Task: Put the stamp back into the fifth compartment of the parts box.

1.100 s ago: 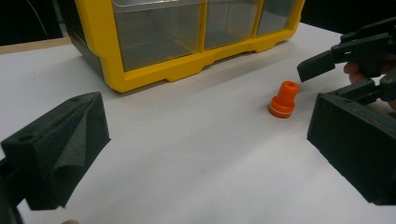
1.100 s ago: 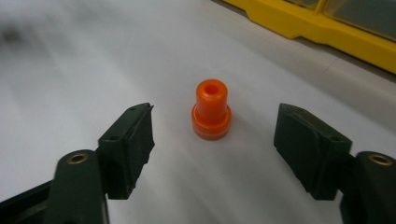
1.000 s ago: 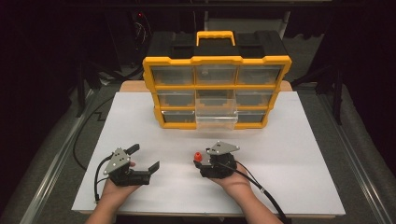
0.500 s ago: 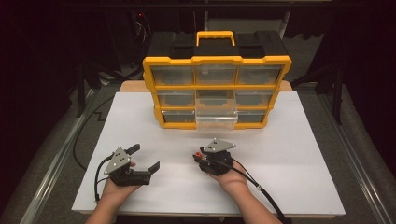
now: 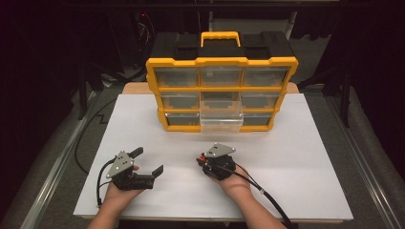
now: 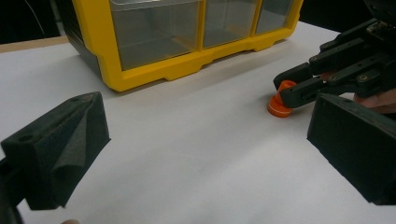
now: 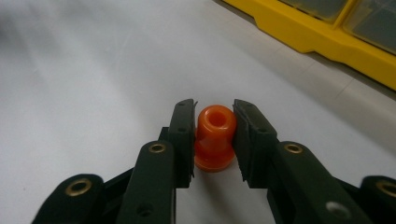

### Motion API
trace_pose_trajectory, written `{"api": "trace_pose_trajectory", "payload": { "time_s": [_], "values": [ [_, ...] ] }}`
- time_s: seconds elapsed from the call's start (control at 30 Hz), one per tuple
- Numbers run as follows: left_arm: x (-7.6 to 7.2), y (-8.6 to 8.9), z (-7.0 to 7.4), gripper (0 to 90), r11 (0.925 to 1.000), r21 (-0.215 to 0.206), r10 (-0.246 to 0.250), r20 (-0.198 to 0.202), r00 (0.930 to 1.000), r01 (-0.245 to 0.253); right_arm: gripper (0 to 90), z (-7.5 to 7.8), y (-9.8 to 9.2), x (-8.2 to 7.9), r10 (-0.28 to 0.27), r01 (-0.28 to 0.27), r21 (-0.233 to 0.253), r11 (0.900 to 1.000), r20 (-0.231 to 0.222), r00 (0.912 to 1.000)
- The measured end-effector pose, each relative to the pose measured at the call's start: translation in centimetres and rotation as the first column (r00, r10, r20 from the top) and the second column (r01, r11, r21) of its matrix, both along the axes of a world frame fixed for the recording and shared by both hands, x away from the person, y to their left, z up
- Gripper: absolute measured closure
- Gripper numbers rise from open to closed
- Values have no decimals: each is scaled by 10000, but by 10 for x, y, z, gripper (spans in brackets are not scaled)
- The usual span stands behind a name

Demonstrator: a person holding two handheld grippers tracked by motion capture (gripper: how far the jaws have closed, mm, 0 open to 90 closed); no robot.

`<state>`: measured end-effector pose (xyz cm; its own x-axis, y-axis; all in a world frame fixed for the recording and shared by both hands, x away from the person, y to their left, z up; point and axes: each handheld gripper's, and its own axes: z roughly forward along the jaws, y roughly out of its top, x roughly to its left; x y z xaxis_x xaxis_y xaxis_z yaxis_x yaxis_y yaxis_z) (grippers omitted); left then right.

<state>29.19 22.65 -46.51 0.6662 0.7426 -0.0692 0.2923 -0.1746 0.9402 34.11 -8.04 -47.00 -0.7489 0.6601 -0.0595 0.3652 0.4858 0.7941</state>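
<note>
A small orange flanged plastic bushing (image 7: 215, 135) stands on the white table top (image 5: 296, 157), hole upward. My right gripper (image 7: 214, 109) is shut on it, one black pad pressed against each side. In the high view that gripper (image 5: 204, 160) sits at centre front with the orange bushing (image 5: 203, 156) at its tip. The left gripper view shows the bushing (image 6: 280, 105) resting on the table between the right gripper's jaws (image 6: 289, 88). My left gripper (image 5: 149, 161) lies at front left, jaws wide open and nothing between them (image 6: 205, 140).
A yellow and black drawer organiser (image 5: 222, 62) with clear drawers stands at the back of the white top. Its lower middle drawer (image 5: 221, 119) is pulled out toward me. Cables trail from both grippers to the front edge.
My right gripper, with the orange bushing at its tip, has shifted slightly forward and to the right. The left gripper has stayed still.
</note>
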Motion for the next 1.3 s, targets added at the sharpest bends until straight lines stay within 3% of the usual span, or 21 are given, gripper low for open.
{"api": "trace_pose_trajectory", "payload": {
  "time_s": [0.17, 0.6, 0.97, 1.3],
  "values": [
    [0, 0, 0, 2, 10000, 10, 6, -22, 10000, -6, 732, -1, 1, -1, 141, -138, -92, 9999, 237, 9996],
    [0, -1, 0, 2, 10000, 13, 26, -34, 10000, -26, 732, 6, -6, -8, 292, -294, 46, 9996, 282, 9992],
    [0, 0, 0, 2, 10000, 4, 68, -16, 10000, -68, 732, 15, -30, -17, 49, -50, 22, 10000, 369, 9993],
    [-1, 0, 0, 2, 9999, -73, 92, 63, 9999, -92, 732, 17, -63, -27, -376, 378, -37, 9993, 397, 9985]
  ]
}}
